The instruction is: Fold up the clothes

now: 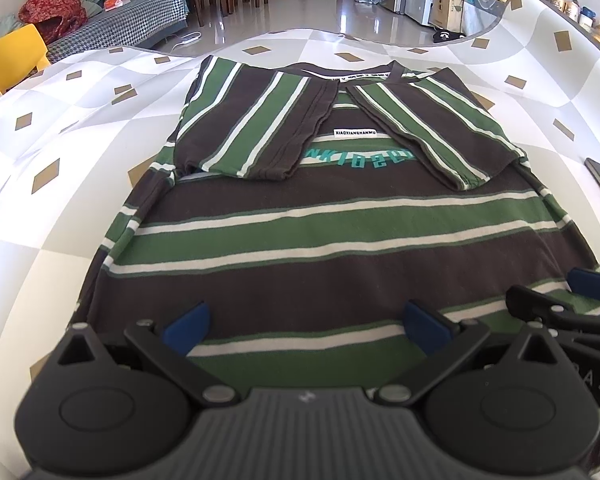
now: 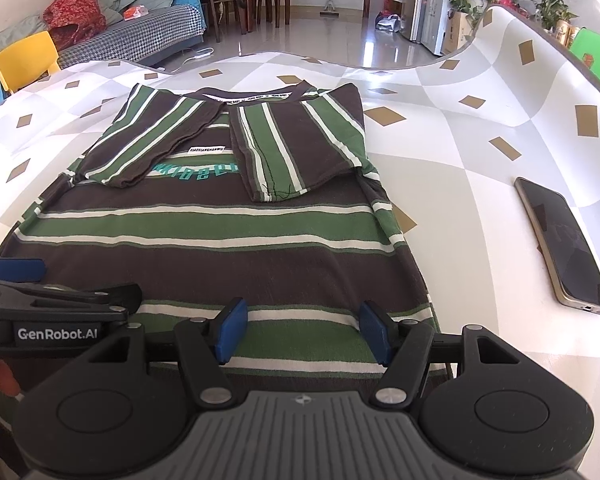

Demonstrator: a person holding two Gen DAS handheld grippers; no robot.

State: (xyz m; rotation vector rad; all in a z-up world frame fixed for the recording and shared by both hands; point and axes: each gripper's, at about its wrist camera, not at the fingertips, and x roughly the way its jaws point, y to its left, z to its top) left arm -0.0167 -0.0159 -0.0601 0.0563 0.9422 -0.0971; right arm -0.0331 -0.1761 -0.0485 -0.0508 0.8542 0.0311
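Striped shirt (image 1: 320, 240) flat mid-tabletop (image 1: 60, 128), sleeves folded in. L gripper (image 1: 306, 326) & R gripper (image 2: 302, 330) both wide, empty, over near hem. Phone (image 2: 560, 240) near right edge.

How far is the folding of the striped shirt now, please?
Done: both sleeves are folded inward over the striped shirt, which lies flat on the table. In hand: the left gripper and right gripper sit at the near hem with jaws open, gripping nothing yet. Left: folding the hem up toward the collar.
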